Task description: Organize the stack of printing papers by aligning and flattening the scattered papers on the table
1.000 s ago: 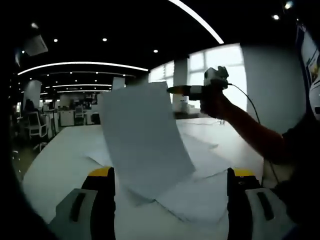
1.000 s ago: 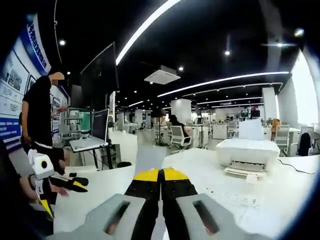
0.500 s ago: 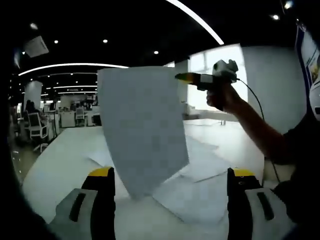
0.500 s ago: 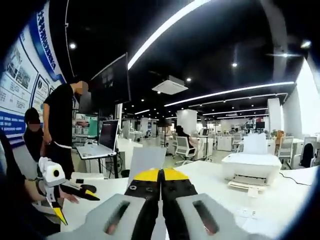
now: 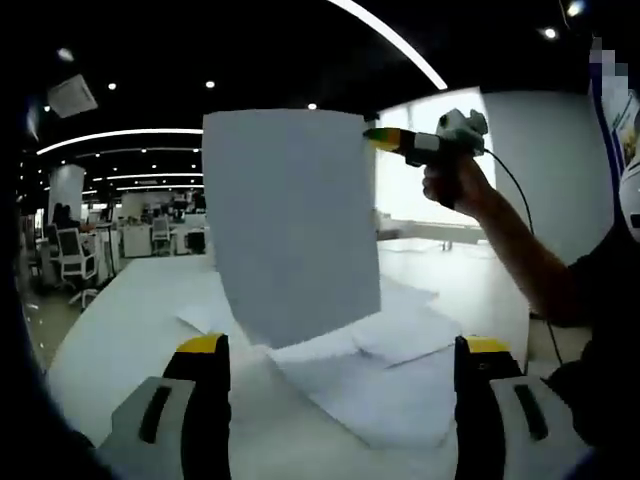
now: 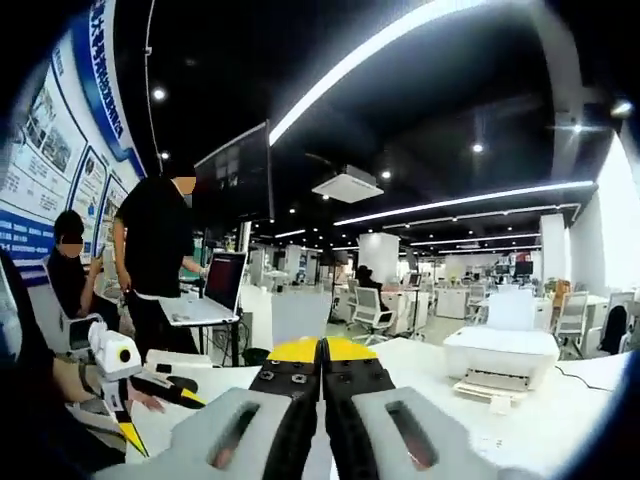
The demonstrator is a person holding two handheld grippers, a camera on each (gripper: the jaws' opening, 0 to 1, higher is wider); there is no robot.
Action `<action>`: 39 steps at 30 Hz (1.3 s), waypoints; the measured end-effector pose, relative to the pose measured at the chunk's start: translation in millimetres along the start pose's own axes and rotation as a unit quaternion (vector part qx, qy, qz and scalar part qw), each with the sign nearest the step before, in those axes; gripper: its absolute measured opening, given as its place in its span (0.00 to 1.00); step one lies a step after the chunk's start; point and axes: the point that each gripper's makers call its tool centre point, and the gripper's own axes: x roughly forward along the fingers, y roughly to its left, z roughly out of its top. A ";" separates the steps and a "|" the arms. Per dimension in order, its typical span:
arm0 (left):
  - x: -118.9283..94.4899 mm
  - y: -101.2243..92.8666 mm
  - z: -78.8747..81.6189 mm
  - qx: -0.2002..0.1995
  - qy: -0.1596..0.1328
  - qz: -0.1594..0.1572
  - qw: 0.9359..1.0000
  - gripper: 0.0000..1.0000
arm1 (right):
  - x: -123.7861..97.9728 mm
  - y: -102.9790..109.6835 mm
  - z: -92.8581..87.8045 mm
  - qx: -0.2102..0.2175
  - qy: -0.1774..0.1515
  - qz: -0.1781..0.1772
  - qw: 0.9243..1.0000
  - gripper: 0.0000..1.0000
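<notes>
1. Nearest to me in the left gripper view, my left gripper (image 5: 340, 370) has its fingers spread wide and holding nothing, low over the white counter (image 5: 120, 320).
2. Just beyond those fingers lie the scattered papers (image 5: 390, 370), overlapping at odd angles and fanned toward the right; they sit between and ahead of the left fingers, so I judge the left hand the nearer one for pressing them flat.
3. Above the pile hangs the lifted sheet (image 5: 290, 220), upright with its long axis running top to bottom, its lower edge close over the papers, whether touching I cannot tell.
4. Its top right corner is pinched by my right gripper (image 5: 372, 137); in the right gripper view those fingers (image 6: 322, 352) are closed together on the sheet.
5. As I read it, the sheet must come down and forward, edges squared to the pile.
6. Farther off on the counter sits a printer (image 6: 500, 352).
</notes>
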 end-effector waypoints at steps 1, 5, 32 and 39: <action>0.0 -0.3 0.4 0.000 0.000 0.000 1.000 0.95 | -1.0 0.8 2.2 -0.002 -0.002 0.000 1.000 0.00; 0.1 -1.4 1.9 0.001 -0.002 0.000 1.000 0.95 | -5.7 0.8 10.6 -0.006 -0.010 0.002 1.000 0.00; 0.5 -2.0 4.7 -0.002 -0.010 0.000 1.000 0.95 | -36.7 19.6 44.6 -0.026 -0.052 0.004 0.998 0.00; 1.9 -1.3 7.5 -0.006 -0.015 -0.003 1.000 0.95 | -42.1 29.0 47.5 -0.028 -0.057 0.008 0.998 0.00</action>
